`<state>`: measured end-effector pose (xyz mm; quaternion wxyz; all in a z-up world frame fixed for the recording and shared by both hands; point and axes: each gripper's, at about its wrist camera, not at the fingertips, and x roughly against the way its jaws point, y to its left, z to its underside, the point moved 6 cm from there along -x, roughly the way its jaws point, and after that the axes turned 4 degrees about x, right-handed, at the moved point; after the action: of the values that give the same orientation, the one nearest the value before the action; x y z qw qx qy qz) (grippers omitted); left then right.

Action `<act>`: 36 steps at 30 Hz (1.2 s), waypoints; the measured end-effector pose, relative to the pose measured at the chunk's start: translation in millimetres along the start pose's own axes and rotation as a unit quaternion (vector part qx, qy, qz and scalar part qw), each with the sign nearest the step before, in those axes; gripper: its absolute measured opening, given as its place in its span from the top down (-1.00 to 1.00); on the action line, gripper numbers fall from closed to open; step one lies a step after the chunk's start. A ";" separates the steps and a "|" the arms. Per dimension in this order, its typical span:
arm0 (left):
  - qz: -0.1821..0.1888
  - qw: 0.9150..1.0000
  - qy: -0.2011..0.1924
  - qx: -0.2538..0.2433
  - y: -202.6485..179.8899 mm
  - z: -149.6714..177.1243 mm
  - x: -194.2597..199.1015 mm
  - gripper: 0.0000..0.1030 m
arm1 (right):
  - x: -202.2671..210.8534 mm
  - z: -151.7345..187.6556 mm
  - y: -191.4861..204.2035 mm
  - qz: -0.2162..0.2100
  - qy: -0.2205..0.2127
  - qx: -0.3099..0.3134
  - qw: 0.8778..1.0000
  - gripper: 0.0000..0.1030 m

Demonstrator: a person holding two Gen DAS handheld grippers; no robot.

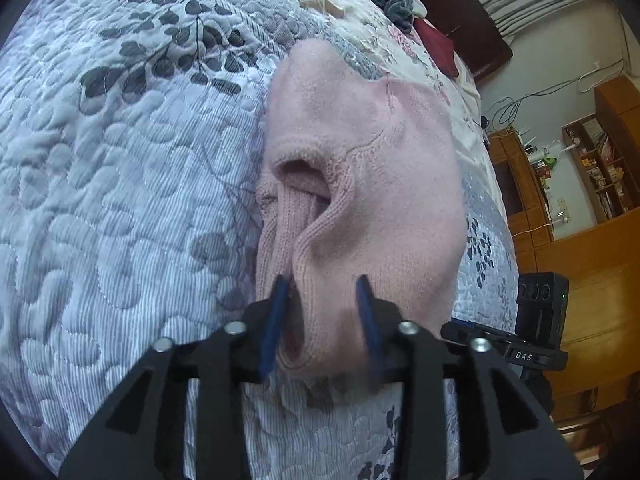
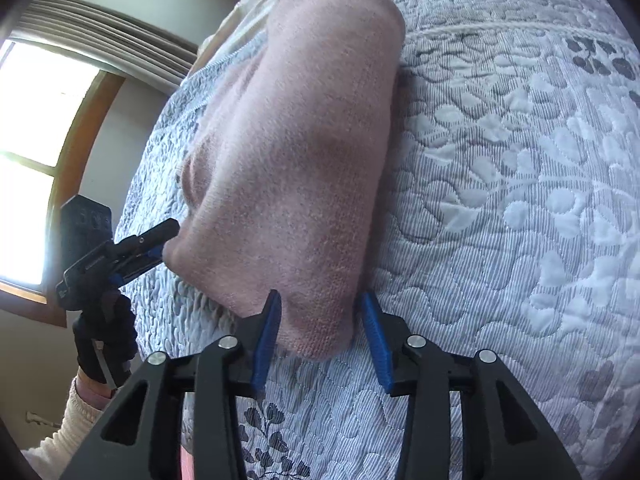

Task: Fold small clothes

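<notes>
1. The left gripper (image 1: 324,292) is sitting nearest the lens, its blue fingers (image 1: 276,320) standing apart with the near edge of the pink sweater (image 1: 360,168) bunched between them; whether they are pinching it cannot be told.
2. The right gripper (image 2: 320,312) is likewise parted around the sweater's (image 2: 296,160) other near corner, the knit filling the gap but not visibly squeezed.
3. If either grip is loose, the soft knit is likely slipping out on a lift, leaving one corner sagging and the fold going crooked.
4. Pulling unevenly is risking a stretched collar (image 1: 312,184), which is already gaping and creased.
5. The fingers are lying close to the quilt (image 1: 120,200), so closing low could be catching the bedcover along with the sweater.
6. The sweater is lying on the quilt, doubled over lengthwise, fuzzy, thick and rounded at its far end.
</notes>
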<state>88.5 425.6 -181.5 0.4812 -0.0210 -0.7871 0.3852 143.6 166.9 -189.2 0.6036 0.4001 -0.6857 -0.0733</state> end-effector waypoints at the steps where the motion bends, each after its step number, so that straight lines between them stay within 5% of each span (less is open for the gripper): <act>1: -0.003 1.000 -0.011 0.001 -2.2 -6.9 4.6 -0.18 | 5.6 -4.2 1.1 -0.005 -0.007 0.000 1.000 -0.02; 7: -0.004 0.999 -0.021 0.024 3.7 -55.3 -1.7 -0.33 | 22.9 -35.6 -3.3 -0.021 -0.032 -0.005 0.999 -0.20; 14: 0.052 0.996 0.035 0.063 18.4 -76.9 -49.9 -0.36 | 7.9 -67.2 -21.0 -0.068 -0.035 -0.046 0.996 -0.27; 19: 0.102 0.993 0.045 0.049 13.1 -82.9 -69.5 -0.37 | -14.2 -78.6 -24.0 -0.080 -0.025 -0.043 0.996 -0.46; 25: 0.094 0.993 0.065 -0.013 -17.1 -78.8 -97.2 -0.53 | -43.8 -82.6 -24.7 -0.141 -0.022 -0.082 0.986 -0.67; 30: 0.086 0.994 0.065 -0.021 -22.0 -78.0 -99.0 0.14 | -46.3 -81.8 -17.7 -0.152 -0.036 -0.081 0.984 -0.35; 33: 0.102 0.993 0.052 -0.019 -27.5 -73.4 -87.0 0.21 | -31.0 -75.4 -12.6 -0.161 -0.046 -0.076 0.983 -0.08; 36: 0.131 0.990 0.044 -0.020 -46.6 -57.1 -71.5 0.22 | -5.7 -63.6 -7.4 -0.165 -0.050 -0.058 0.983 -0.04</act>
<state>186.7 397.5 -191.6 0.4600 -0.1509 -0.7633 0.4277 203.2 189.9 -181.3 0.5701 0.4682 -0.6342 -0.2314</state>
